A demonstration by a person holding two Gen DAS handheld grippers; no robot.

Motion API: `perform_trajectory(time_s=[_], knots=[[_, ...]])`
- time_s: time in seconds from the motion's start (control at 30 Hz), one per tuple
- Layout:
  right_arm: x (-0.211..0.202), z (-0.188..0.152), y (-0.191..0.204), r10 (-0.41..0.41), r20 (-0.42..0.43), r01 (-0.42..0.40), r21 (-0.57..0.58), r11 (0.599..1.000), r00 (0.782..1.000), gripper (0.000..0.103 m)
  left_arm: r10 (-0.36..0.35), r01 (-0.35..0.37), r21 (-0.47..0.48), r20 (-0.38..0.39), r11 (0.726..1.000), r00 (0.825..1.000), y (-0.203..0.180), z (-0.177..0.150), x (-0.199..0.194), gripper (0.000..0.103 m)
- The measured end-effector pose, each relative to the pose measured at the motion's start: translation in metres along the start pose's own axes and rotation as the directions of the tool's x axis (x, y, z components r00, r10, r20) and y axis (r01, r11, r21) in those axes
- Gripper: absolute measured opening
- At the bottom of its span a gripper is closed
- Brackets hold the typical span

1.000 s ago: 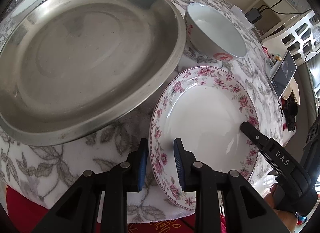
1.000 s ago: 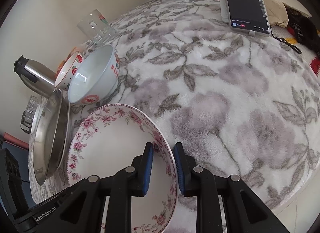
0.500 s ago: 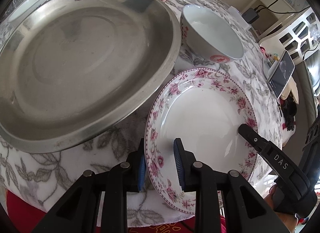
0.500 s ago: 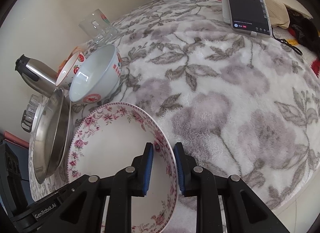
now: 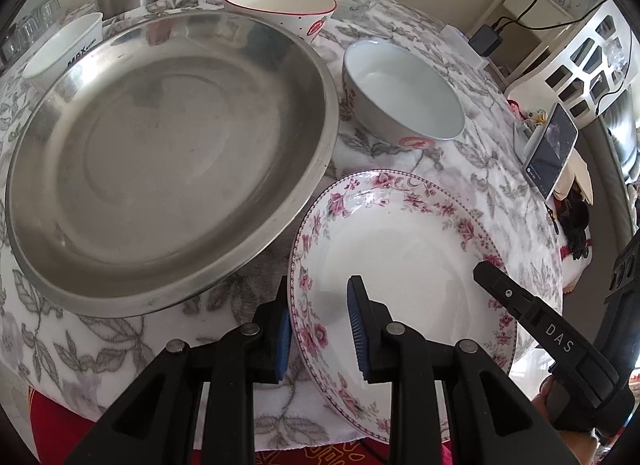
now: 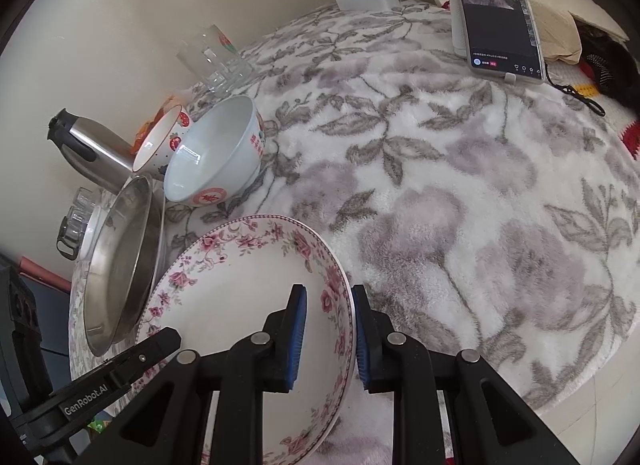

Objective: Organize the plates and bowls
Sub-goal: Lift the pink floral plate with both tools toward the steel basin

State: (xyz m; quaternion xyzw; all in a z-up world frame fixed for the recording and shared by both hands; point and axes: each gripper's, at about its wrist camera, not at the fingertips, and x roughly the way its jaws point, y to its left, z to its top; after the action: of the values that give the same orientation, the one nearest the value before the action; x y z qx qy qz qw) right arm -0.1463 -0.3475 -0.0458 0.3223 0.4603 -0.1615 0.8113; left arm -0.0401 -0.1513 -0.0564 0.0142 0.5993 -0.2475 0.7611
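Looking through my left wrist camera, I see my left gripper nearly closed on the near-left rim of the floral plate, one blue pad on each side, on the leaf-patterned tablecloth. Opposite, my right gripper's finger reads "DAS". Just left lies a large steel pan; behind it stand a cup lettered "MAX", a red-rimmed bowl and a white bowl with a red emblem. Through my right wrist camera, my right gripper is clamped narrowly on the plate's right rim. My left gripper's finger reads "GenRobot.AI". A phone leans upright at the far edge, screen lit, text unreadable.
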Motion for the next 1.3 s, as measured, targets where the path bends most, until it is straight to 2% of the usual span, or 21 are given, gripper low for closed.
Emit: perform_trajectory(time_s=[0.2,0.8,1.03,1.3], knots=[[-0.007,-0.003,0.000,0.004,0.019,-0.004,-0.008,1.000,1.000,0.024,-0.006,0.006,0.007,0.006,1.000,1.000,0.000,0.000,-0.003,0.027],[-0.046,-0.002,0.008,0.028,0.158,-0.021,-0.044,0.999,0.987,0.024,-0.058,0.048,0.080,0.124,0.996,0.991,-0.014,0.001,-0.046,0.027],[-0.056,0.002,0.034,0.071,0.211,-0.054,-0.084,0.995,0.975,0.024,-0.082,0.078,0.030,0.175,0.996,0.981,0.004,0.010,-0.061,0.027],[-0.052,0.007,0.071,0.083,0.214,-0.056,-0.130,0.990,0.973,0.024,-0.095,0.107,-0.043,0.222,0.993,0.970,0.034,0.021,-0.076,0.027]])
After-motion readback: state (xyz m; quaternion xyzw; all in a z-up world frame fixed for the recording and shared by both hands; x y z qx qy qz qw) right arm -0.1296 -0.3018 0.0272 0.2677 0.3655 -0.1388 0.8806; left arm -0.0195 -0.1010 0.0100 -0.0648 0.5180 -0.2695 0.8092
